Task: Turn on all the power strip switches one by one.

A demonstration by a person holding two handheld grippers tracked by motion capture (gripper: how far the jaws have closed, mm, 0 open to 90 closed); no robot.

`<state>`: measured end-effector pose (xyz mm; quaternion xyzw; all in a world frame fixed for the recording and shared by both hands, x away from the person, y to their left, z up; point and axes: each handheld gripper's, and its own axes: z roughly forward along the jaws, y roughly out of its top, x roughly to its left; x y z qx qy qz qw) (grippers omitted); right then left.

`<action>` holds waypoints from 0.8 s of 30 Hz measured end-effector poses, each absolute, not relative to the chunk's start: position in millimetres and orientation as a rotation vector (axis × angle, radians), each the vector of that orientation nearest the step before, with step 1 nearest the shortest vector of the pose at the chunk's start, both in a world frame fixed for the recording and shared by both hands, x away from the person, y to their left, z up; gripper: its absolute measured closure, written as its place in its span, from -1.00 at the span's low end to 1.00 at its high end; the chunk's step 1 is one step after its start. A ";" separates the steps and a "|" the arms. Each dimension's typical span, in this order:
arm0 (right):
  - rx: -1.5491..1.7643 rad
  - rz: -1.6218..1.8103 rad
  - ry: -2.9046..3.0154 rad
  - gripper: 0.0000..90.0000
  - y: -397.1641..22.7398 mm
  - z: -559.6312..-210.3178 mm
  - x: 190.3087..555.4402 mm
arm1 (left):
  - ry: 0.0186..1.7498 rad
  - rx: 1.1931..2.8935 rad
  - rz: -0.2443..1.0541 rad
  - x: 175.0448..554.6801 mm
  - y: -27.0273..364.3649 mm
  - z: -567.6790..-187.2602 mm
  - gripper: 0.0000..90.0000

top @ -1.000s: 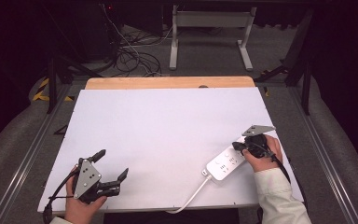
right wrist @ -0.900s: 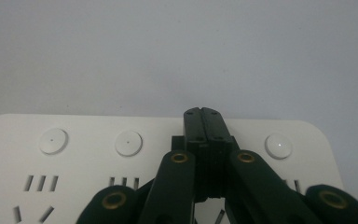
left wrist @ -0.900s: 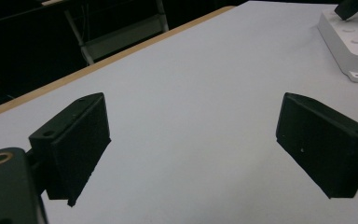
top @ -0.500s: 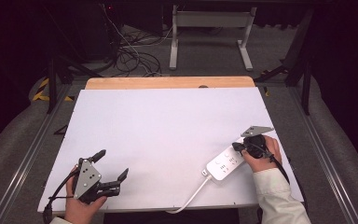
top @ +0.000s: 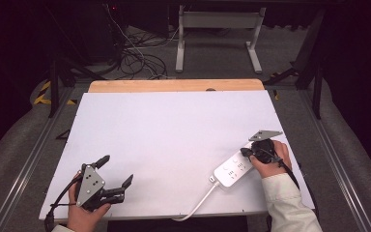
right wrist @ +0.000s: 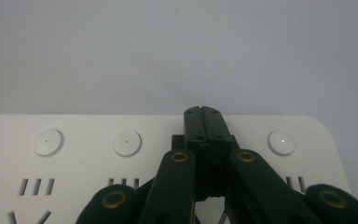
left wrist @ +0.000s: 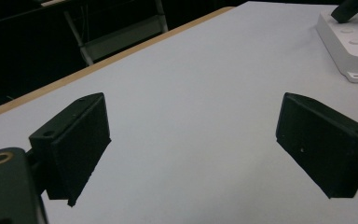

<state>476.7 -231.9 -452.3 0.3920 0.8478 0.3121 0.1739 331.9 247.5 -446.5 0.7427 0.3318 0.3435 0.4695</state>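
Nothing has moved since the earlier frames: both hands sit where they were a second ago, and the power strip lies at the same angle on the desk.

Nearest, at the front left corner of the white desk (top: 174,125), the left gripper (top: 116,176) rests in the person's left hand (top: 84,215), its grey plate facing up. Its jaws stand wide apart with nothing between them; in the left gripper view they frame bare desk surface, with a corner of the power strip (left wrist: 349,46) far off at the upper right.

At the front right, the white power strip (top: 233,169) lies flat on the desk, slanting up to the right, its white cable (top: 198,200) running off the front edge. The right hand (top: 273,157), in a pale sleeve, holds the right gripper (top: 245,152) at the strip's far end. In the right gripper view the jaws of the right gripper (right wrist: 202,111) are pressed together with nothing clamped, their tips lying over the top face of the power strip (right wrist: 74,126), in its row of round white buttons (right wrist: 127,142). Whether the tips press on the strip cannot be told.

There are no containers on the desk.

Farther off, the desk's wooden back edge (top: 174,85) shows, then a tangle of cables (top: 137,58) on the floor and a grey metal stand (top: 217,29).
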 end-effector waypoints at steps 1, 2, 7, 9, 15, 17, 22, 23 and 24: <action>1.116 0.889 2.408 1.00 -232.5 -452.3 477.2 | 0.813 1.821 0.842 331.9 247.5 -446.6 -0.77; 1.116 0.892 2.410 1.00 -232.4 -452.4 477.3 | 0.813 1.821 0.842 331.8 247.6 -446.6 -0.77; 1.131 0.882 2.407 1.00 -231.5 -452.2 477.5 | 0.812 1.820 0.839 331.8 247.8 -446.6 -0.77; 1.142 0.889 2.407 1.00 -232.2 -452.5 477.9 | 0.812 1.820 0.841 331.8 247.8 -446.5 -0.77; 1.147 0.877 2.411 1.00 -232.1 -452.2 479.0 | 0.814 1.820 0.840 331.6 247.4 -446.7 -0.77; 1.153 0.869 2.413 1.00 -231.9 -452.3 480.0 | 0.814 1.820 0.839 331.7 247.7 -446.8 -0.77; 1.119 0.852 2.396 1.00 -228.6 -452.2 477.8 | 0.815 1.822 0.841 332.6 247.9 -446.9 -0.77; 1.088 0.876 2.380 1.00 -228.1 -452.2 476.6 | 0.816 1.822 0.841 332.5 247.6 -446.8 -0.77; 1.068 0.887 2.369 1.00 -227.9 -452.3 475.6 | 0.815 1.819 0.840 332.4 247.3 -446.7 -0.77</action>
